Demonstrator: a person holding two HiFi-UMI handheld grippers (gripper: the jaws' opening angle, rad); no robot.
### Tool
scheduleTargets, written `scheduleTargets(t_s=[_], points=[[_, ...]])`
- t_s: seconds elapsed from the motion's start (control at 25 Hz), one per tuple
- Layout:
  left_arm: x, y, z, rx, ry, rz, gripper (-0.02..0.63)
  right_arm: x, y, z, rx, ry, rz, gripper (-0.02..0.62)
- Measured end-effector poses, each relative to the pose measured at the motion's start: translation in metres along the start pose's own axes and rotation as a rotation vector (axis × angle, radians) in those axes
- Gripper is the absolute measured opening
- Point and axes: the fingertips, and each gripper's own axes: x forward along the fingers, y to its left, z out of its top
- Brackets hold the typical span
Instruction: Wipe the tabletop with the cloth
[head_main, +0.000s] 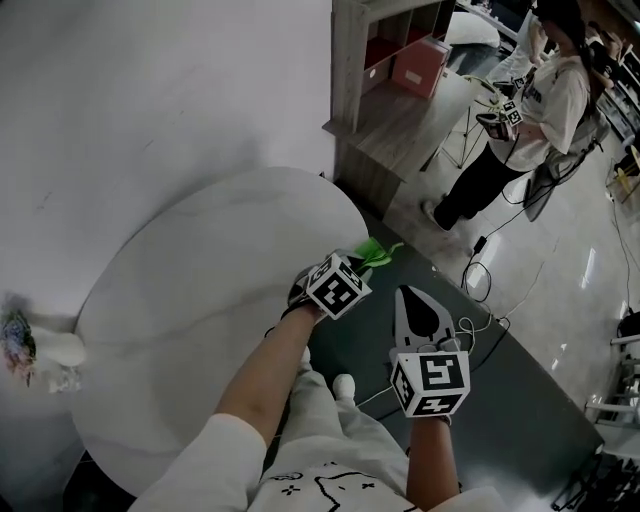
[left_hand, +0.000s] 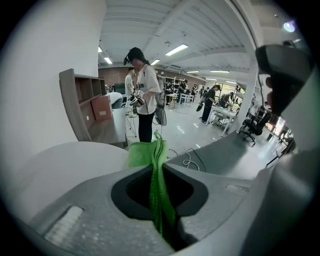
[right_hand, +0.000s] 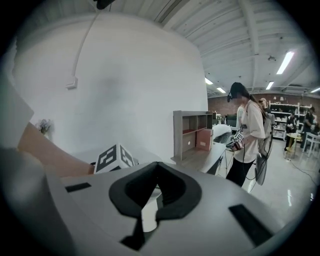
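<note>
The round white tabletop fills the middle left of the head view. My left gripper hangs at the table's right edge, shut on a bright green cloth that sticks out past its jaws. In the left gripper view the folded cloth stands pinched between the jaws of that gripper, with the tabletop to the left below. My right gripper is off the table over a dark grey floor area, shut with nothing in it. Its own view shows the right gripper with its jaws closed and the left gripper's marker cube beyond.
A grey shelf unit with a pink box stands beyond the table. A person holding grippers stands on the glossy floor at top right. Cables lie on the floor near the dark grey mat. A small bunch of flowers sits at far left.
</note>
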Motion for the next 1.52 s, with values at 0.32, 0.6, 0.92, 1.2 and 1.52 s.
scheduleTargets(t_s=[0.32, 0.6, 0.92, 1.2, 1.52], points=[[-0.016, -0.051, -0.02, -0.141, -0.019, -0.03, 0.048, -0.029, -0.005, 0.03, -0.063, -0.061, 0.047, 0.0], [-0.084, -0.071, -0.021, -0.396, -0.307, -0.027, 0.048, -0.048, 0.012, 0.06, -0.122, -0.124, 0.145, 0.0], [-0.218, -0.033, -0.042, -0.496, -0.541, 0.202, 0.048, -0.055, 0.044, 0.073, -0.088, -0.172, 0.247, 0.0], [-0.336, 0.016, -0.099, -0.579, -0.628, 0.423, 0.048, -0.052, 0.088, 0.091, -0.092, -0.208, 0.307, 0.0], [-0.459, 0.057, -0.186, -0.657, -0.652, 0.642, 0.048, -0.037, 0.159, 0.099, -0.066, -0.203, 0.351, 0.0]])
